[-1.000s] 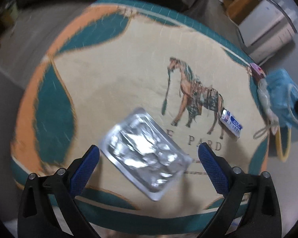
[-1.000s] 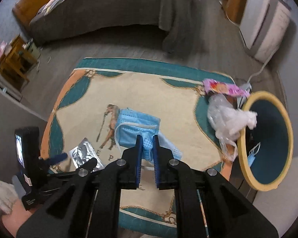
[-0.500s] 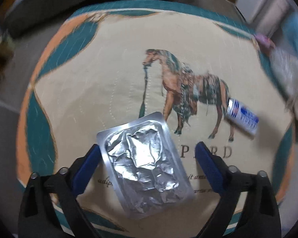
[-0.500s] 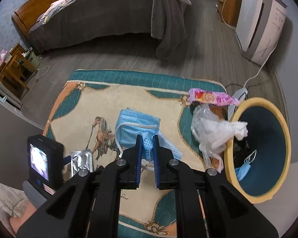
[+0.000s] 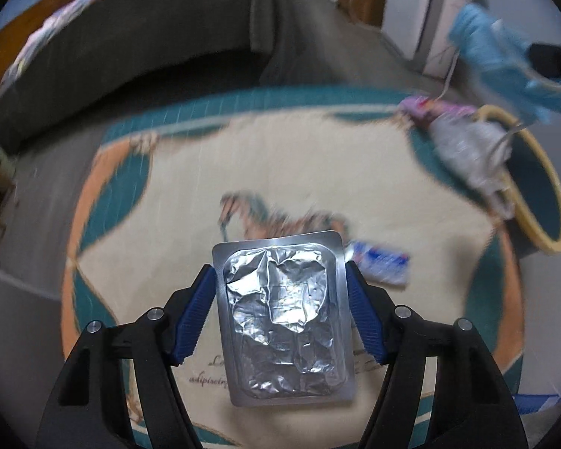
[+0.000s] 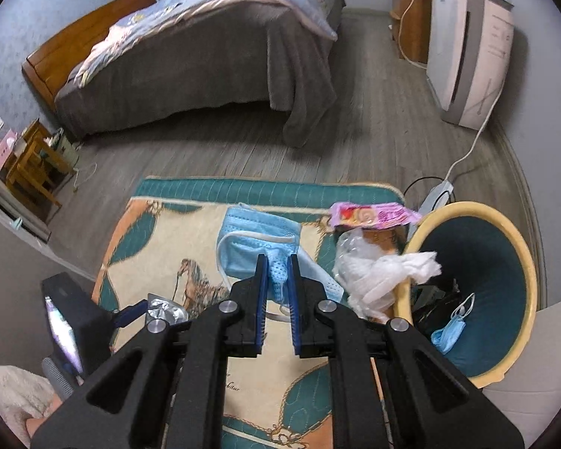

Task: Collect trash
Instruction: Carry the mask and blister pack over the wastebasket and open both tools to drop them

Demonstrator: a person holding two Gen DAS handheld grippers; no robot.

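A silver foil blister pack (image 5: 282, 318) sits between the blue pads of my left gripper (image 5: 278, 269). The jaws are closing and both pads touch its long edges. It stays sharp while the horse rug (image 5: 280, 157) below blurs. The right wrist view shows the same pack (image 6: 166, 308) at lower left. My right gripper (image 6: 278, 262) is shut on a blue face mask (image 6: 258, 232), which hangs above the rug left of the yellow-rimmed bin (image 6: 520, 247). The mask (image 5: 497, 60) also shows at the left wrist view's top right.
A white plastic bag (image 6: 377, 273) and a pink wrapper (image 6: 370, 215) lie against the bin, with another mask (image 6: 450, 329) inside it. A small blue-and-white tube (image 5: 379, 262) lies on the rug. A bed (image 6: 205, 67), air purifier (image 6: 467, 56) and cable (image 6: 467, 149) stand beyond.
The left jaws narrowed onto the blister pack while the gripper rolled square to it and rose. The right gripper lifted with the mask, and more of the room shows.
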